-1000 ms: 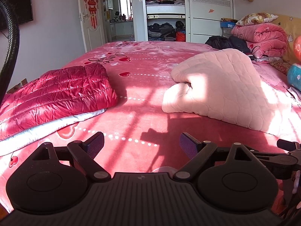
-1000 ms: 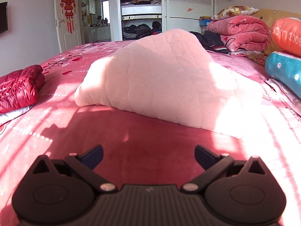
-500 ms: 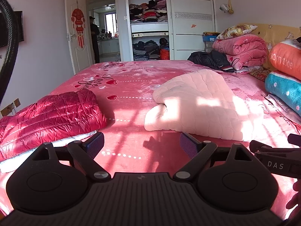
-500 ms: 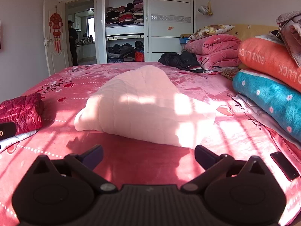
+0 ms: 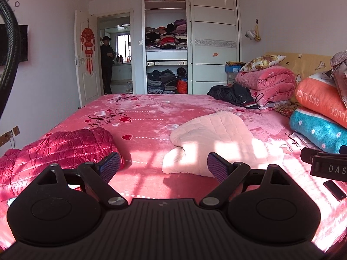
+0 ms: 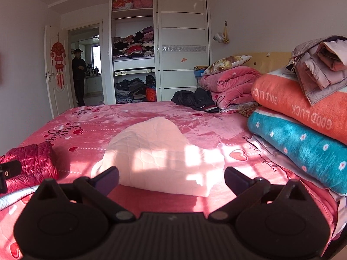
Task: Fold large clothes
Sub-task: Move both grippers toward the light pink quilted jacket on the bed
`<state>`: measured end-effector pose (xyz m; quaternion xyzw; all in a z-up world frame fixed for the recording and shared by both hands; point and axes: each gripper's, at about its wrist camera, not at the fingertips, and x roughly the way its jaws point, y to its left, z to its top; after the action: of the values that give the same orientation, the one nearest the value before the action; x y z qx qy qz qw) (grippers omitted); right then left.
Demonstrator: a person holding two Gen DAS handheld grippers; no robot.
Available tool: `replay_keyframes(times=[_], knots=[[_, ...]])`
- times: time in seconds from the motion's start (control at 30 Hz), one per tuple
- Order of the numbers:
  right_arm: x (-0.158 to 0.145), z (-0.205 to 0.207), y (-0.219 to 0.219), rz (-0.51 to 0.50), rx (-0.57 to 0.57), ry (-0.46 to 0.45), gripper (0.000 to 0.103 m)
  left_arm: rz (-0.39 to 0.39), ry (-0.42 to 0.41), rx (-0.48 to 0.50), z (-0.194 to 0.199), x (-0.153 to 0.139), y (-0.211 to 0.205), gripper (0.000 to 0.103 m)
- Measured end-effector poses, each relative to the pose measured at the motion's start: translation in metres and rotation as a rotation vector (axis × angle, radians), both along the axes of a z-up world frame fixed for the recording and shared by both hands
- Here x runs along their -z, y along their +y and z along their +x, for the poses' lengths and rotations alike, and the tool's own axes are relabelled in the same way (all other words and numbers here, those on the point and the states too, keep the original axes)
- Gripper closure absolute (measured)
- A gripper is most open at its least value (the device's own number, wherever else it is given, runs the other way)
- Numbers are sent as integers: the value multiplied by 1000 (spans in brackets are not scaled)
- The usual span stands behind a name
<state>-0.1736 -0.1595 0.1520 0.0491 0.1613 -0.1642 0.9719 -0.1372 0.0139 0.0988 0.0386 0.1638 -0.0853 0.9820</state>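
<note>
A folded pale pink quilted garment (image 5: 216, 138) (image 6: 158, 158) lies in the middle of the pink bed (image 5: 151, 112) (image 6: 216, 130). To its left rests a folded red puffer jacket (image 5: 60, 149) (image 6: 32, 162) on top of a white layer. My left gripper (image 5: 163, 165) is open and empty, held back above the near edge of the bed. My right gripper (image 6: 171, 178) is open and empty too, in front of the pink garment and clear of it. The right gripper's body shows at the right edge of the left wrist view.
Stacked orange and teal blankets (image 6: 303, 125) with folded clothes on top line the right side. Pink quilts (image 5: 264, 84) and a black garment (image 5: 232, 94) sit by the headboard. A dark phone (image 5: 334, 187) lies near the right edge. A person (image 5: 106, 65) stands in the doorway beside the wardrobe.
Both grippers have pulled back and risen away from the pink garment, which now looks smaller and farther. More of the room and the blanket stack has come into view.
</note>
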Motion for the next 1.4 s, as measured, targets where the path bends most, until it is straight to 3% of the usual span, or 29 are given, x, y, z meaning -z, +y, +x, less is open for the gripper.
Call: replay_keyframes(times=[0.33, 0.77, 1.1, 1.4], knots=[[-31, -22, 18, -56, 10, -80, 1, -20, -56, -7, -16, -11, 10, 0], [-35, -26, 30, -89, 5, -105, 1, -17, -69, 5, -8, -10, 5, 0], [-9, -22, 15, -35, 35, -135, 1, -8, -27, 53, -2, 2, -5, 0], [46, -18, -37, 86, 131, -164, 1, 28, 40, 127, 23, 29, -27, 0]])
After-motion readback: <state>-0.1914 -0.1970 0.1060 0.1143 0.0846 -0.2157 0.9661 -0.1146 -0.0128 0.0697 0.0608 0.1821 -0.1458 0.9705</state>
